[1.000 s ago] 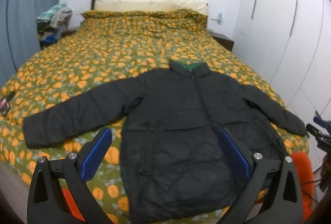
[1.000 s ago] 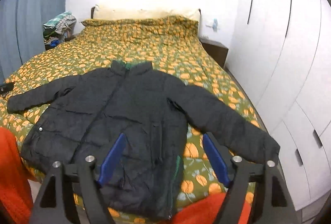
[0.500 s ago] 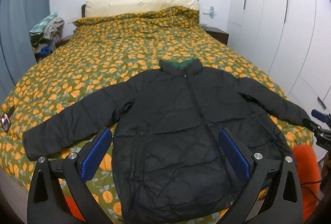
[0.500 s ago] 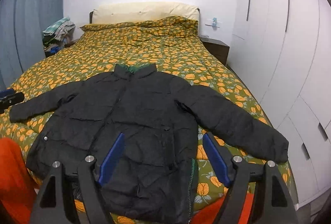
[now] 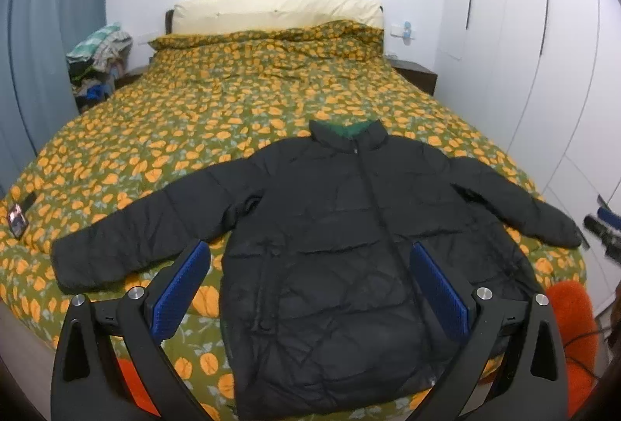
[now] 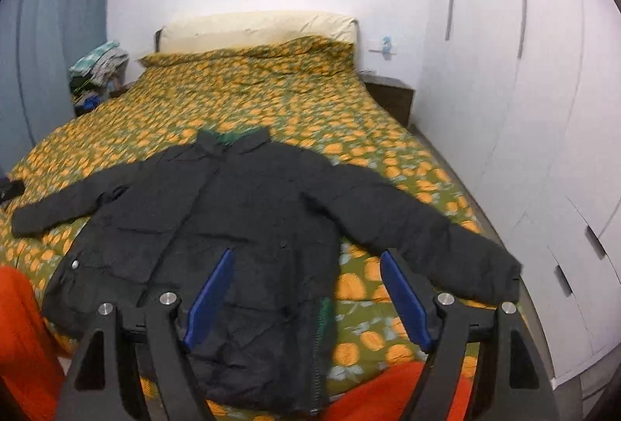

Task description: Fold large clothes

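Jacket (image 5: 349, 238), black, quilted, padded: laid flat and face up on the near part of the bed (image 5: 217, 118), zip closed up the front, green lining showing inside the stand-up collar (image 5: 349, 131) at its far end. Hem hangs at the near edge of the mattress. Both sleeves spread outward: left sleeve (image 5: 147, 227) angled toward the near left, cuff resting on the bedspread; right sleeve (image 5: 516, 203) reaching the right edge of the bed. In the right wrist view the same jacket (image 6: 233, 238) shows a strip of green lining along its near right hem.

Left gripper (image 5: 310, 289): held above the near hem of the jacket, blue-padded fingers (image 5: 182, 289) spread wide apart, nothing between them, not touching cloth.

Right gripper (image 6: 306, 296): held over the near right part of the jacket, blue-padded fingers (image 6: 403, 296) likewise wide apart and holding nothing.

Bedspread: olive green with orange flower print, covering the whole bed. Cream headboard cushion (image 5: 275, 9) at the far end against the white wall. Pile of clothes (image 5: 97, 52) at the far left beside a blue-grey curtain (image 5: 35, 44). Dark bedside table (image 5: 415, 75) at the far right. White wardrobe doors (image 6: 504, 79) along the right. Small dark device (image 5: 19, 217) on the bedspread at the left edge.
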A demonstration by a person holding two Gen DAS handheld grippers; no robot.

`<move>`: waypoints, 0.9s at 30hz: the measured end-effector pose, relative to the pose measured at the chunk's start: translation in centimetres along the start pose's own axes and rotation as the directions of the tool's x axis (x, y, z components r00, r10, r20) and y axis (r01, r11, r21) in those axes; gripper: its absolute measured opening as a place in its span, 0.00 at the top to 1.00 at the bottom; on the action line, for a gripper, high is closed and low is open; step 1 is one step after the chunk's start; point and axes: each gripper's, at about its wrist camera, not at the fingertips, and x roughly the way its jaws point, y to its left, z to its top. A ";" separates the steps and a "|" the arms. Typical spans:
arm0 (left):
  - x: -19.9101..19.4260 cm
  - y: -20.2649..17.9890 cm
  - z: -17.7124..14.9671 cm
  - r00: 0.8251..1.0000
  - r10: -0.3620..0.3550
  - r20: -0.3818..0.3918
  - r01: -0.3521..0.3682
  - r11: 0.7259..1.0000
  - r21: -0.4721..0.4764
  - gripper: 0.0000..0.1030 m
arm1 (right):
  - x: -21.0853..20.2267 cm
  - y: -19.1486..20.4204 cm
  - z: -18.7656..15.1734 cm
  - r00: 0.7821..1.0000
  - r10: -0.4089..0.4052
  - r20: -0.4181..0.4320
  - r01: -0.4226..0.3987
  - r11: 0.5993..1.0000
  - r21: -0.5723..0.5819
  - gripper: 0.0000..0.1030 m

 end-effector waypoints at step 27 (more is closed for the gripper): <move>3.8 -5.5 0.2 0.988 -0.001 -0.153 0.009 0.999 0.051 0.00 | 18.8 -35.2 -15.2 0.986 0.037 -0.160 0.141 0.307 0.941 0.65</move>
